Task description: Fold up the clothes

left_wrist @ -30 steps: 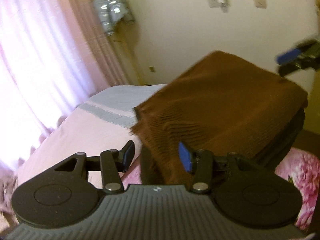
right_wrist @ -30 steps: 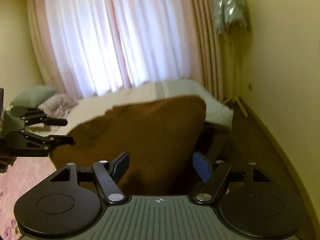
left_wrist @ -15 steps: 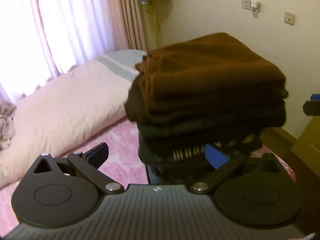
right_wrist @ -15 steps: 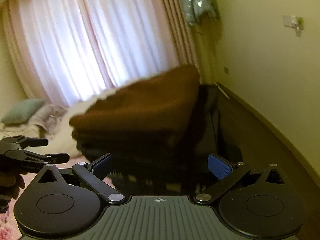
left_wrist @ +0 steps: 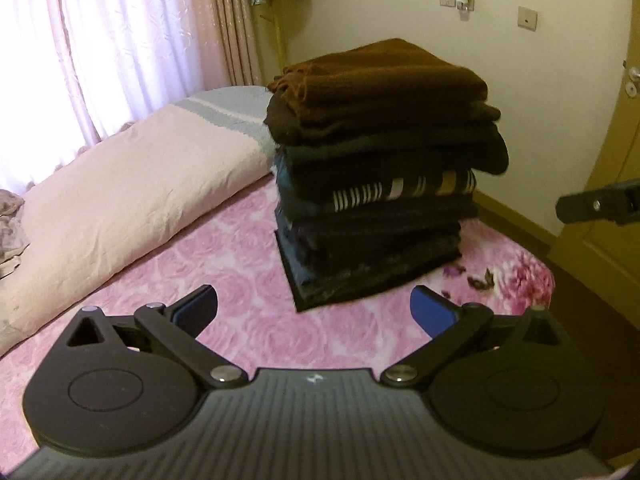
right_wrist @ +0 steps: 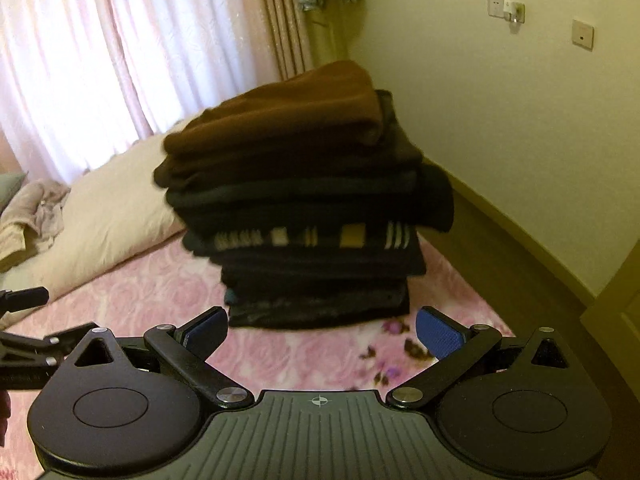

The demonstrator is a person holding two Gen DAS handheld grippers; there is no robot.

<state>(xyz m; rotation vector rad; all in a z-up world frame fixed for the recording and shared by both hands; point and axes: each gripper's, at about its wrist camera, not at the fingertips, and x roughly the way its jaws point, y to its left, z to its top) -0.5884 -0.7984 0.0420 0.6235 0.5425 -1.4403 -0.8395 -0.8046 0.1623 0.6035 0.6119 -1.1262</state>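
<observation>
A tall stack of folded clothes stands on the pink flowered bedspread. A brown knitted garment lies folded on top, above dark garments and one striped piece. My left gripper is open and empty, a short way in front of the stack. My right gripper is open too, nothing between its blue pads, close to the stack's foot. The right gripper's tip shows at the right edge of the left wrist view; the left gripper's fingers show at the left edge of the right wrist view.
A pale pink quilt lies folded along the bed to the left of the stack. Crumpled clothes sit at the far left. Curtains cover the window; a wall and wooden floor lie to the right.
Both grippers let go of the brown garment, which now rests on top of the stack, and drew back from it with their jaws spread wide.
</observation>
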